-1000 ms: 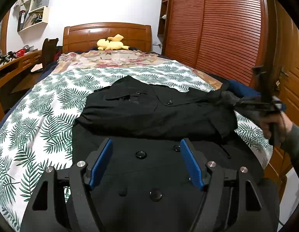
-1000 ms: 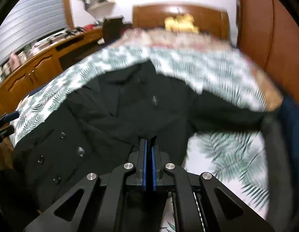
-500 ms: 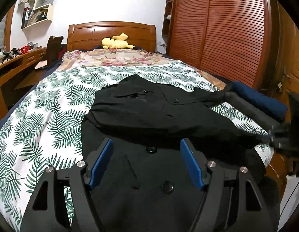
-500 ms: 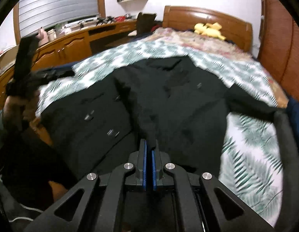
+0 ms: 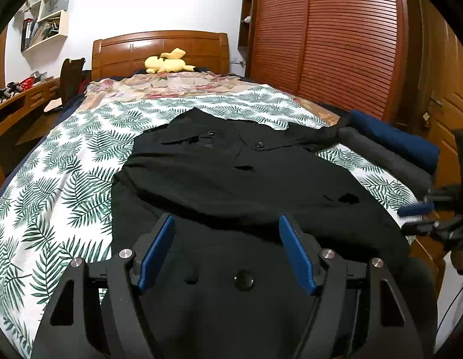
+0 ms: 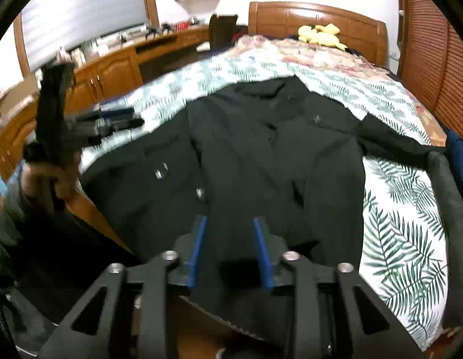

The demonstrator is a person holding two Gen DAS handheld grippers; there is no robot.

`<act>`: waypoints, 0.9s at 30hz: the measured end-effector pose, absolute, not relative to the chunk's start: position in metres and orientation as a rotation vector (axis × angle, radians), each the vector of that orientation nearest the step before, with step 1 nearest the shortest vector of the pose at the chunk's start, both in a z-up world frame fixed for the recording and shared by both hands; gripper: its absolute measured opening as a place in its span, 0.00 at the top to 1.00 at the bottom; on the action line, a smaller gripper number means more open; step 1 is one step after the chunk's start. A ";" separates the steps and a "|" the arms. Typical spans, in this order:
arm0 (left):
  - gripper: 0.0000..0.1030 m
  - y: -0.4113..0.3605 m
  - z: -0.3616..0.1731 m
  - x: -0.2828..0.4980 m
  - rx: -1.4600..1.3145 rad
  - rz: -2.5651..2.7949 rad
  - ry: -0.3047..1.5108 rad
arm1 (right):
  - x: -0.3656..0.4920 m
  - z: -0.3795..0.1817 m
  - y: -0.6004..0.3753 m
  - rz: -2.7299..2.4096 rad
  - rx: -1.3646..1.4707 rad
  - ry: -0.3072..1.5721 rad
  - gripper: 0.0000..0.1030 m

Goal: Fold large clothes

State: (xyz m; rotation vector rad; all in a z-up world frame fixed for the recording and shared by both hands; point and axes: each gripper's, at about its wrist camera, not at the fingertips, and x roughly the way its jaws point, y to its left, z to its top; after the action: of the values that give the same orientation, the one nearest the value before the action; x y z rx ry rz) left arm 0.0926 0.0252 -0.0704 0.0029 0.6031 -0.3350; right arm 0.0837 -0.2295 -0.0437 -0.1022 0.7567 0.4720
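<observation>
Released, right tool (image 6: 228, 224) parts over matte black coat (image 6: 261, 155).

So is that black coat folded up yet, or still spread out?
Partly folded. The black coat has one sleeve laid across its front, but the body lies full length on the bed, hem over the edge.

- The coat (image 5: 231, 179) lies spread on the bed (image 5: 52, 179), its lower part hanging over the foot edge.
- Left tool (image 5: 225, 251) hovers over the coat's lower front, jaws apart.
- Right tool (image 5: 416, 218) sits off the bed's right edge, beside the coat; blurred here.
- Two folded garments (image 5: 395, 149) lie side by side along the right edge, past the outstretched sleeve (image 6: 395, 143).
- The plush toy (image 5: 168, 62) rests at the headboard (image 5: 159, 48).
- A desk (image 6: 111, 65) runs along the left.
</observation>
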 end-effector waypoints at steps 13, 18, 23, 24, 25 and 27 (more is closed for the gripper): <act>0.29 0.000 -0.063 0.105 0.033 -0.337 0.616 | 0.144 -0.092 -0.227 0.494 -0.126 0.794 0.64; 0.29 -0.018 -0.067 0.129 0.063 -0.325 0.623 | 0.159 -0.125 -0.230 0.477 -0.129 0.845 0.64; 0.29 -0.032 -0.080 0.161 0.055 -0.336 0.621 | 0.159 -0.142 -0.226 0.481 -0.134 0.854 0.64; 0.29 -0.033 -0.084 0.167 0.043 -0.339 0.625 | 0.160 -0.142 -0.225 0.480 -0.133 0.853 0.64; 0.29 -0.033 -0.086 0.171 0.029 -0.337 0.631 | 0.160 -0.141 -0.224 0.481 -0.133 0.853 0.64; 0.29 -0.031 -0.096 0.180 -0.017 -0.344 0.645 | 0.159 -0.139 -0.223 0.482 -0.126 0.856 0.61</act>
State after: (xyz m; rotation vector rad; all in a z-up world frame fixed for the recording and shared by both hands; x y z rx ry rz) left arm 0.1802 -0.0305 -0.0961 -0.0167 0.6454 -0.3439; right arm 0.1591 -0.2234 -0.1392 -0.1265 0.8559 0.4824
